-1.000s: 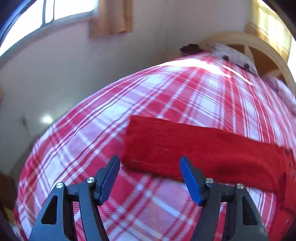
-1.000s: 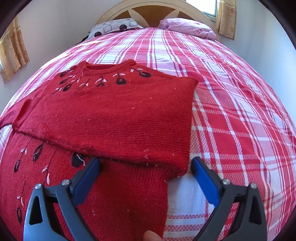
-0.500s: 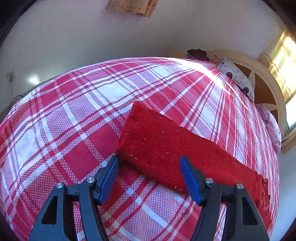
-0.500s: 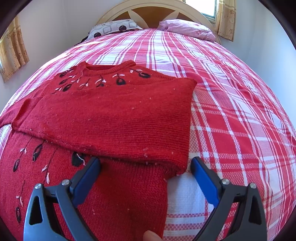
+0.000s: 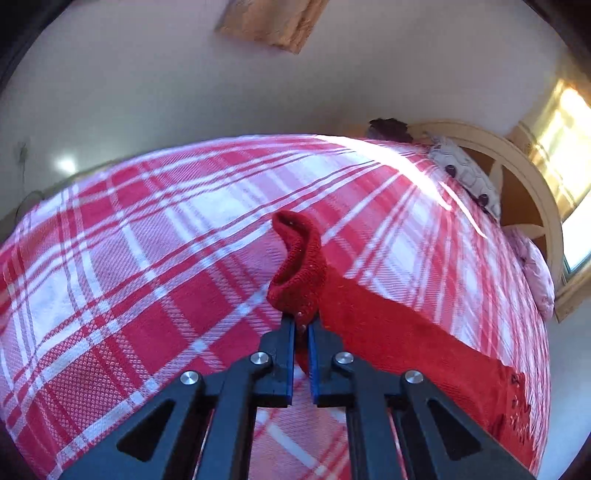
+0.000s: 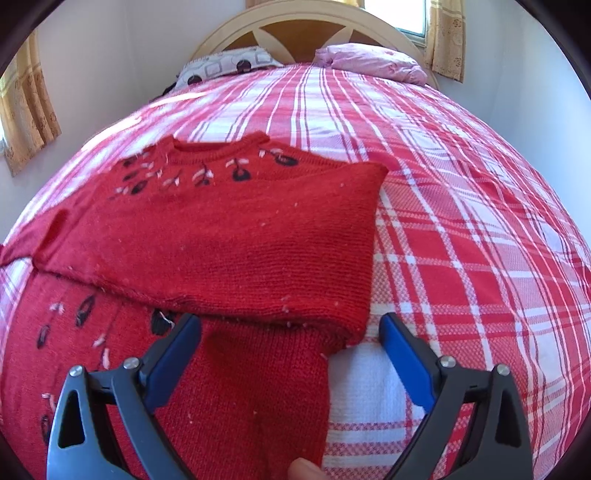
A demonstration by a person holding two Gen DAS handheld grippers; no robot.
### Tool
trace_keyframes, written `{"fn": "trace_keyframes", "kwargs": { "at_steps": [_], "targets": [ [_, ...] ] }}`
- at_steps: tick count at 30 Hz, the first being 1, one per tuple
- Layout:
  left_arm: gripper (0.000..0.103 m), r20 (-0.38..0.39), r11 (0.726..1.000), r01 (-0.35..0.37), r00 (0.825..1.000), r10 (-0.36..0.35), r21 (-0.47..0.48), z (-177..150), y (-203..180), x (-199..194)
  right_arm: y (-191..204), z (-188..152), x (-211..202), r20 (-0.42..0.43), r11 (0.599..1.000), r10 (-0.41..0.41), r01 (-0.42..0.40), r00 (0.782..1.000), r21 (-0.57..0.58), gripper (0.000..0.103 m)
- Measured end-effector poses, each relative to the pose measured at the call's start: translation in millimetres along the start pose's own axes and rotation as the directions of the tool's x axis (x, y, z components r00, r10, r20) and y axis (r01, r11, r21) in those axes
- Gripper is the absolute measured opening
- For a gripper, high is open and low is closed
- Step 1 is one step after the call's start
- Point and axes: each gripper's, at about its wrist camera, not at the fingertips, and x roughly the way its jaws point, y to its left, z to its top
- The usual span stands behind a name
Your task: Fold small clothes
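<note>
We see a red knit sweater (image 6: 229,236) with black and pale embroidered motifs near its neckline lying on the red-and-white checked bed (image 6: 461,229), one sleeve folded flat across its chest. The cuff (image 5: 297,258) of its other sleeve is bunched and lifted off the bed.

A: Where does the left wrist view sit?
B: Low over the bed (image 5: 155,258), angled down, headboard (image 5: 532,192) far right.
A: The right?
B: Close above the red sweater (image 6: 229,236), facing the headboard (image 6: 295,33). Both share bedspread and sweater.
</note>
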Motion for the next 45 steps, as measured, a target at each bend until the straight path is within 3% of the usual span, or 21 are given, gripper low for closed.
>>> {"fn": "trace_keyframes", "kwargs": {
  "at_steps": [6,10,15,23,26,29,31,34,36,37,38,40,43,45],
  "targets": [
    [0.005,0.005,0.979,0.176,0.984,-0.177,0.104,-9.2,-79.5,-35.9,1.8,7.5,-34.4,0.117,0.998,-0.057,0.057,0.991,0.007,0.099],
    [0.005,-0.038,0.943,0.315,0.949,-0.312,0.113,-23.9,-143.9,-45.3,18.7,14.0,-46.9,0.169,0.999,-0.025,0.029,0.985,-0.019,0.099],
    [0.005,-0.109,0.886,0.424,0.906,-0.410,0.190,-62.6,-224.2,-46.0,36.9,12.6,-48.2,0.168,0.998,0.025,-0.016,0.986,-0.056,0.099],
    [0.006,-0.219,0.809,0.448,0.894,-0.391,0.380,-148.6,-297.4,-17.2,29.8,0.8,-48.7,0.157,0.999,0.046,-0.042,0.986,-0.026,0.099],
    [0.006,-0.280,0.763,0.447,0.893,-0.352,0.466,-180.6,-316.3,0.8,27.0,-0.2,-47.6,0.137,0.999,0.052,-0.049,0.989,-0.021,0.099],
    [0.007,-0.354,0.730,0.425,0.897,-0.262,0.535,-207.8,-327.3,20.1,22.4,0.7,-52.0,0.128,0.998,0.065,-0.065,0.990,-0.005,0.099],
    [0.007,-0.350,0.709,0.410,0.905,-0.241,0.574,-213.3,-327.0,18.4,18.3,3.4,-58.0,0.130,0.997,0.076,-0.079,0.989,0.012,0.099],
    [0.008,-0.280,0.672,0.402,0.916,-0.289,0.622,-205.7,-315.1,-7.4,10.9,11.5,-68.5,0.139,0.990,0.122,-0.130,0.983,0.052,0.099],
    [0.014,-0.219,0.662,0.379,0.924,-0.315,0.646,-200.1,-301.0,-22.8,9.8,19.1,-73.1,0.146,0.985,0.145,-0.156,0.979,0.069,0.099],
    [0.029,-0.191,0.664,0.359,0.930,-0.315,0.656,-197.5,-293.0,-27.8,11.2,24.6,-74.0,0.145,0.982,0.165,-0.177,0.975,0.073,0.099],
    [0.053,-0.167,0.670,0.343,0.935,-0.314,0.658,-196.1,-285.6,-32.4,12.7,28.6,-73.4,0.142,0.978,0.184,-0.196,0.973,0.076,0.099],
    [0.070,-0.121,0.682,0.326,0.936,-0.331,0.654,-191.1,-272.4,-38.8,19.9,38.8,-69.7,0.135,0.967,0.229,-0.241,0.964,0.087,0.099],
    [0.070,-0.121,0.646,0.337,0.927,-0.355,0.685,-194.7,-268.0,-42.3,40.0,49.1,-62.6,0.126,0.960,0.261,-0.271,0.957,0.065,0.099],
    [0.070,-0.137,0.649,0.326,0.936,-0.325,0.687,-196.6,-270.0,-37.3,59.8,53.2,-56.8,0.113,0.958,0.281,-0.286,0.953,0.034,0.099]
  ]
}}
